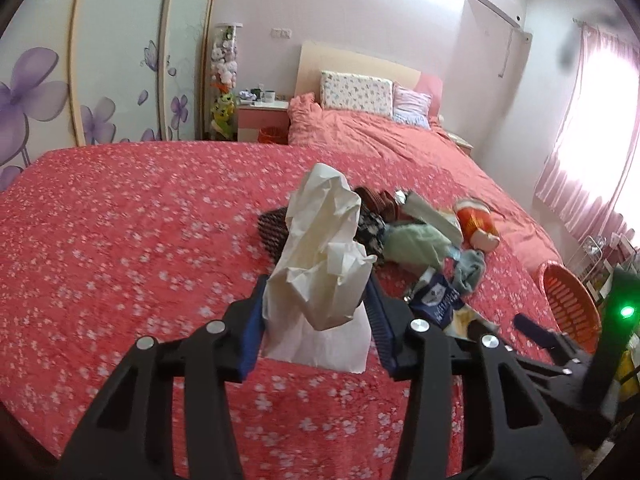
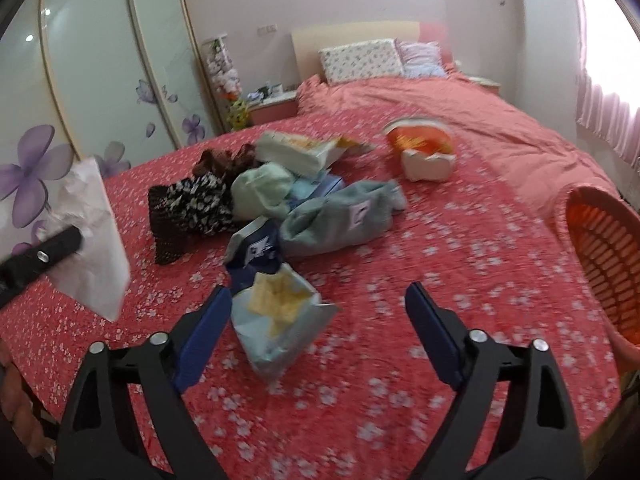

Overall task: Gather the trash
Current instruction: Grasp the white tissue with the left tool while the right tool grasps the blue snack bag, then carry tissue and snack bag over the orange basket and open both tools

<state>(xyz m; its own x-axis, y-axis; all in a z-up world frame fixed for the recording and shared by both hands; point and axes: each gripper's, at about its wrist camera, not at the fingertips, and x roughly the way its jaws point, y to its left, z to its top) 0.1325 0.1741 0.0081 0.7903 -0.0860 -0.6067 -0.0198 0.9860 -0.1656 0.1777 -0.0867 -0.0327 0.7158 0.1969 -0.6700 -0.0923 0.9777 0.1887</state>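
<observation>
My left gripper [image 1: 318, 300] is shut on a crumpled white paper bag [image 1: 320, 252] and holds it above the red floral bed; the bag also shows at the left of the right wrist view [image 2: 90, 236]. My right gripper [image 2: 320, 320] is open and empty, just above a pale blue and yellow wrapper [image 2: 276, 320] lying on the bed by its left finger. A dark blue packet [image 2: 256, 252] lies just beyond it. A white and yellow wrapper [image 2: 300, 150] and an orange and white cup-like container [image 2: 422, 148] lie farther back.
An orange slatted basket [image 2: 604, 256] stands off the bed's right edge, also in the left wrist view [image 1: 572, 300]. Clothes lie in a pile mid-bed: black patterned fabric [image 2: 192, 208], green cloth [image 2: 262, 192], grey-blue garment [image 2: 340, 216]. Pillows [image 2: 360, 60] and a wardrobe [image 2: 100, 80] lie behind.
</observation>
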